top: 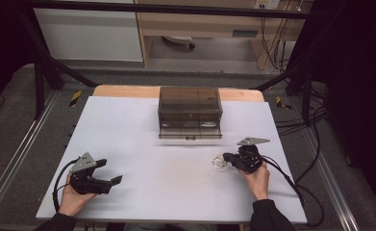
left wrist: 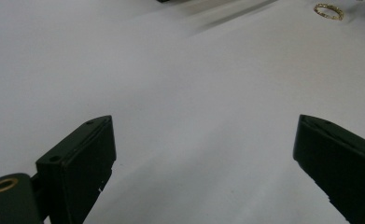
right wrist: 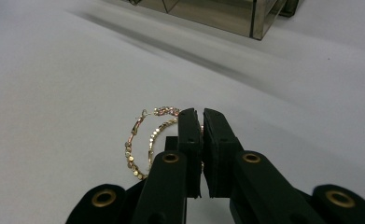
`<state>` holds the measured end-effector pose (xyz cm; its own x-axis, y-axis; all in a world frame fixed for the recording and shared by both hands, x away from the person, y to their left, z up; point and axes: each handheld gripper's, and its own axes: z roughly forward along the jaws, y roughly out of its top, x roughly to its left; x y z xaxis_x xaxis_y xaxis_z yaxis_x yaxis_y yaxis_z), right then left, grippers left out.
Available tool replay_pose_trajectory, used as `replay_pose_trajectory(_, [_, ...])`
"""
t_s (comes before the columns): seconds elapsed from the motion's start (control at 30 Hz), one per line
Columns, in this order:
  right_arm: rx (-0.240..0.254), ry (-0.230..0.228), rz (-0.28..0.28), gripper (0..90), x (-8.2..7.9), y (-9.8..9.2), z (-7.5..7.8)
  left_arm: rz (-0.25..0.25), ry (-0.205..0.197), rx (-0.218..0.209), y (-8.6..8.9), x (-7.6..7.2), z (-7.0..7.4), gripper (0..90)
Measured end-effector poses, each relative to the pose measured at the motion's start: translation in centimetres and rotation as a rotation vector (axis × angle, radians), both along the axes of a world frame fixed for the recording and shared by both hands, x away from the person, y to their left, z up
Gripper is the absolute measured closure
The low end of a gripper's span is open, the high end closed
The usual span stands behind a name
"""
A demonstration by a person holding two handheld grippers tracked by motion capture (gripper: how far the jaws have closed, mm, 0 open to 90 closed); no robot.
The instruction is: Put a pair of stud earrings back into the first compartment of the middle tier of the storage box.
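The white table (top: 142, 125) carries a smoked transparent drawer box (top: 190, 113) at its far middle, with the bottom drawer (top: 190, 133) pulled out toward the person. The left gripper (top: 109, 172) rests at the near left corner, jaws spread wide with nothing between them. The right gripper (right wrist: 202, 122) sits near the right edge, jaws closed together on a gold beaded hoop bracelet (right wrist: 140, 142), which hangs at the jaw tips just above the table surface, well apart from the box.
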<state>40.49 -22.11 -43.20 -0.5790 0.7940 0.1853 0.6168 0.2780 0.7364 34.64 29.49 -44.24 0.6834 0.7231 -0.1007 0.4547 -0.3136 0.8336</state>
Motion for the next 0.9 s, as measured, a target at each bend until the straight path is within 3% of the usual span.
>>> replay_pose_trajectory(0.9, [0.038,-0.070,0.070,86.7,-0.7,3.7,3.6,0.002,0.003,0.002,0.0,0.0,-0.1,5.8])
